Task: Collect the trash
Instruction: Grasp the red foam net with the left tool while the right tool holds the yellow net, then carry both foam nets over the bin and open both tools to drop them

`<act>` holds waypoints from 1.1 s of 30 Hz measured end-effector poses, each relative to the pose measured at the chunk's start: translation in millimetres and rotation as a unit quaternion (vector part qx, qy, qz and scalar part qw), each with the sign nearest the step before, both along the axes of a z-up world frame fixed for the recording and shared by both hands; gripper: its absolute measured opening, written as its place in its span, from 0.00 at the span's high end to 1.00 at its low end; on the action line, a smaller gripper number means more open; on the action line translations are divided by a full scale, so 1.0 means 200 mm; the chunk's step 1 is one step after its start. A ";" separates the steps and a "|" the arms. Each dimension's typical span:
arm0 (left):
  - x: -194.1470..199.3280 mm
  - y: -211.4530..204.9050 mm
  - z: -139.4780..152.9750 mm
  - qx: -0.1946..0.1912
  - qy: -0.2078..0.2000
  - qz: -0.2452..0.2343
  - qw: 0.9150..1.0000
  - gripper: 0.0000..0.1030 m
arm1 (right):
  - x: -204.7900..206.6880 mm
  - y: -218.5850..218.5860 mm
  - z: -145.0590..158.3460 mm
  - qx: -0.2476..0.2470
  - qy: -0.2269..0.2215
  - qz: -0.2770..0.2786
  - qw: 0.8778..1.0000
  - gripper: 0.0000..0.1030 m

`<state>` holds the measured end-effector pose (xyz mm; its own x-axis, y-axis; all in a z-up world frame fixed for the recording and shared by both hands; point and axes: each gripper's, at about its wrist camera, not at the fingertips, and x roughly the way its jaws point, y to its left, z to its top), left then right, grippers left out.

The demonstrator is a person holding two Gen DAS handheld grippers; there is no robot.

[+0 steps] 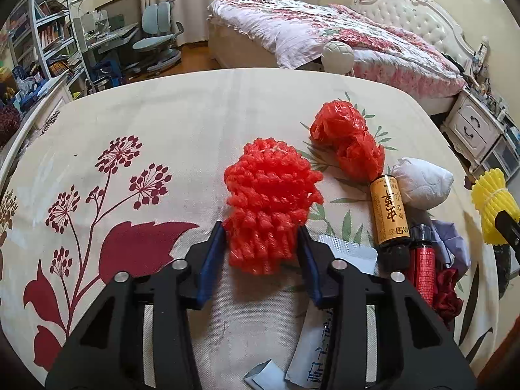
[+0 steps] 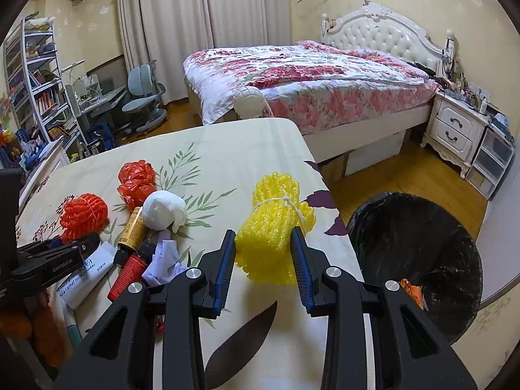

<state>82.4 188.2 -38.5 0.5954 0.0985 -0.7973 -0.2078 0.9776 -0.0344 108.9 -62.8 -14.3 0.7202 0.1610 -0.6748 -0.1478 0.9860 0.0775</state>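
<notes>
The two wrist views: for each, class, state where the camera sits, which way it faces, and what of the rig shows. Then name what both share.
Left wrist: on the left gripper, facing across the table toward the bed; its black fingers flank the red foam net.
Right wrist: on the right gripper, facing the table's far edge, bed and black-lined bin; its fingers flank the yellow foam net.
Shared: both nets, red plastic bag, white wad, gold bottle.
</notes>
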 end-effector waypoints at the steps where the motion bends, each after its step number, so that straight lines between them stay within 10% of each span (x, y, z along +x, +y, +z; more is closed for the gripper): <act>1: 0.00 0.00 0.01 -0.001 -0.003 -0.001 1.000 0.66 | 0.00 0.00 0.00 0.000 0.000 0.000 1.000 0.66; 16: -0.18 -0.12 0.25 -0.007 -0.077 -0.022 0.997 0.68 | -0.07 -0.10 0.06 0.002 -0.017 -0.009 1.000 0.66; 33: -0.09 -0.77 0.26 -0.018 -0.088 -0.150 0.985 0.68 | -0.13 -0.48 0.09 -0.005 -0.027 -0.078 0.997 0.66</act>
